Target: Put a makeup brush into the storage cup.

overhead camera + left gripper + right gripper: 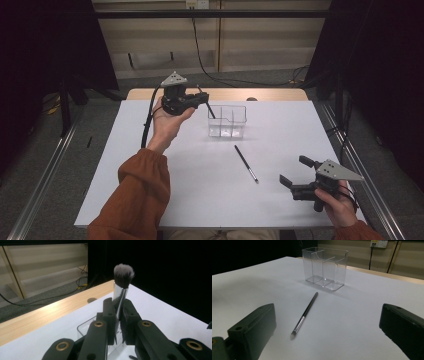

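Left claw (201, 98) is clamping a makeup brush (121, 283) by its metal collar, handle angling down toward the clear organizer (227, 121) for dropping in, while right claw (296, 174) is waiting wide open, empty, near the thin brush (246, 163) lying on the counter (200, 195).

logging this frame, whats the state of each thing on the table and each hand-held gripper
left hand-held gripper: shut on makeup brush, raised by the organizer
makeup brush: clamped, bristles up
right hand-held gripper: open, holding nothing
thin brush: lying flat on table
clear organizer: upright, compartments look empty
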Tool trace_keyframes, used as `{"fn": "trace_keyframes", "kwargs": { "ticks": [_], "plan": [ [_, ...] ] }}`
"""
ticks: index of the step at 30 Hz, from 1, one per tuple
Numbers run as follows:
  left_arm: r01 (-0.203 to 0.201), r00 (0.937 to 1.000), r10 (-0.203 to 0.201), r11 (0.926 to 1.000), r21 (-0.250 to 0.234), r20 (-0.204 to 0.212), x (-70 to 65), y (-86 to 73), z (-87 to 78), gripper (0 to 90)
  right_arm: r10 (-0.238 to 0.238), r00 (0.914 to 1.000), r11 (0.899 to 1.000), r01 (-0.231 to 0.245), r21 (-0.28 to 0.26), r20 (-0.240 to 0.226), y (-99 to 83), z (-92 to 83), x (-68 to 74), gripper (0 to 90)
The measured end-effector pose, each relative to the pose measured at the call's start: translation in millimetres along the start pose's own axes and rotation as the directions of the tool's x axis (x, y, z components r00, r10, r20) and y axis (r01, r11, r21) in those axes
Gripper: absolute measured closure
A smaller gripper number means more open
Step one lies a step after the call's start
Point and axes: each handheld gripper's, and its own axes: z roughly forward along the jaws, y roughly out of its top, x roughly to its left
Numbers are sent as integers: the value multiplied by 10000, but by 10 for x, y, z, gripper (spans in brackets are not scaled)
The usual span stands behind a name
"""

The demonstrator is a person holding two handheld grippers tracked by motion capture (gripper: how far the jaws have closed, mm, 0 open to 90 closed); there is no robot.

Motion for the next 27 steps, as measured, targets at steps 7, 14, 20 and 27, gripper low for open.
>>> {"fn": "trace_keyframes", "kwargs": {
  "ticks": [7,14,20,27],
  "plan": [
    [-34,9998,39,9997,246,-211,79,18,155,840,55,10000,10000,-55,-26,-5,0,-6,-1,3],
    [158,9988,-133,9984,539,-464,172,-37,240,840,57,10000,10000,-58,-28,-33,-1,-5,-3,3],
    [160,9981,-113,9967,790,-600,199,-87,286,840,61,10000,10000,-61,-31,-24,-2,-4,1,3],
    [140,9984,-78,9937,1111,-561,209,-148,347,840,47,10000,10000,-47,-56,-37,-1,-7,3,3]
  ]
}}
